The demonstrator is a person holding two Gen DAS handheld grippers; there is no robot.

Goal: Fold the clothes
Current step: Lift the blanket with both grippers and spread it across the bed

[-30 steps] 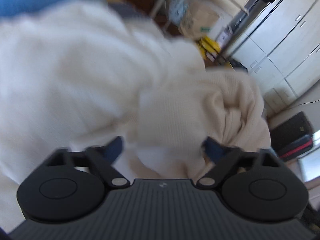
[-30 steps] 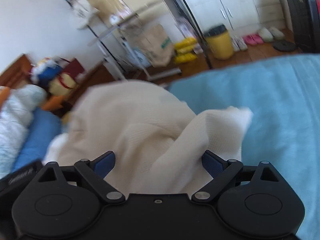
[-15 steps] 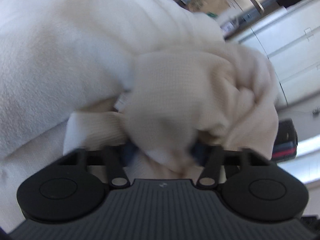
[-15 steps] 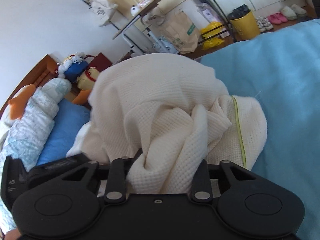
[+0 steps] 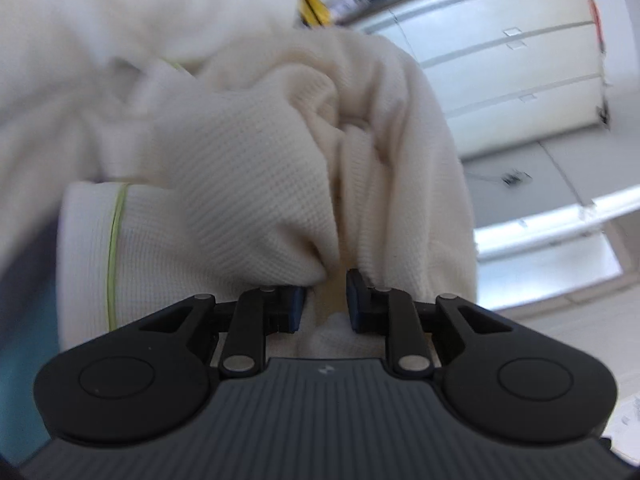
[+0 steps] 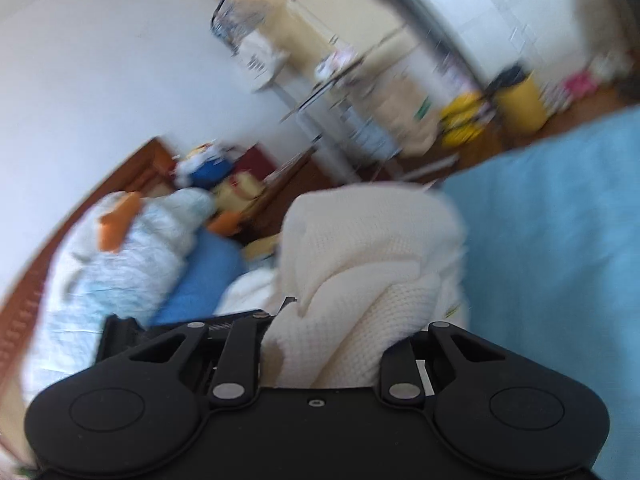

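Note:
A cream waffle-knit garment (image 5: 248, 168) with a thin yellow-green seam (image 5: 114, 232) fills the left wrist view. My left gripper (image 5: 325, 300) has its jaws closing, and a bunched fold of that garment sits pinched between the blue pads (image 5: 295, 304). In the right wrist view the same cream garment (image 6: 360, 248) is heaped over my right gripper (image 6: 340, 344). Its jaws are closing too, with a thick bunch of cloth between them that hides the fingertips. The garment hangs lifted over a light blue bedsheet (image 6: 552, 248).
A white fluffy cloth (image 5: 120, 8) lies behind the garment. A pale blue quilt with orange patches (image 6: 120, 248) and a blue pillow (image 6: 204, 276) lie at the left. A metal rack (image 6: 340, 80), a yellow bin (image 6: 520, 100) and white wardrobes (image 5: 520, 60) stand beyond the bed.
Both grippers went from wide open around the cream garment to closed on bunches of it. The right gripper rose and swung with the cloth; the left tilted, its view now toward the wardrobes.

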